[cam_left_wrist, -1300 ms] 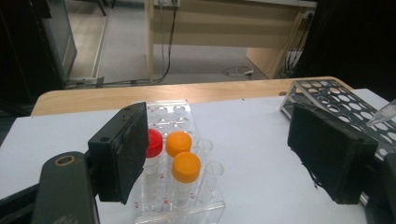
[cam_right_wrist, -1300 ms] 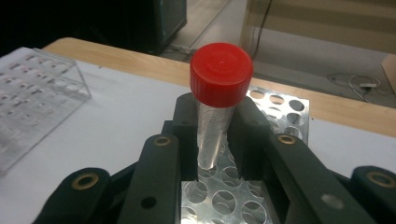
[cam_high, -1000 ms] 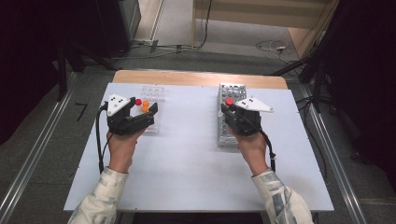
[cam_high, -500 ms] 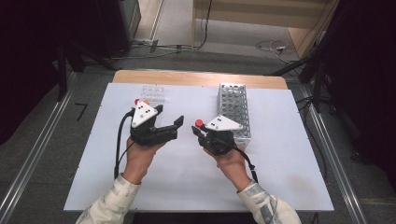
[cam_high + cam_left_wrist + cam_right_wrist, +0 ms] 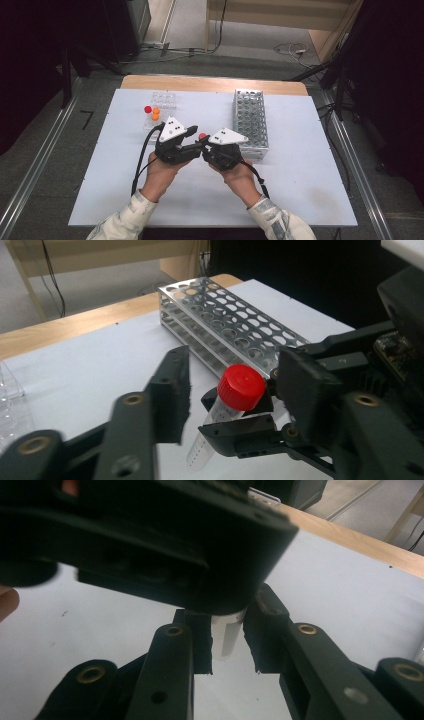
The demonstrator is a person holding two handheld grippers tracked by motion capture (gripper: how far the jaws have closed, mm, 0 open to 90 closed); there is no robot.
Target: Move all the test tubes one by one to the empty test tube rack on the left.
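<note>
Both grippers met over the middle of the white table, jaw tips facing each other. Right gripper pinched a clear tube by its body, the red cap pointing toward the other tool. Left gripper had just been closing its jaws around that cap; one pad seemed against it, the other stood a little off, so no firm grip yet. Just beyond them lay the metal rack. Farther left, a clear tray held red and orange caps.
</note>
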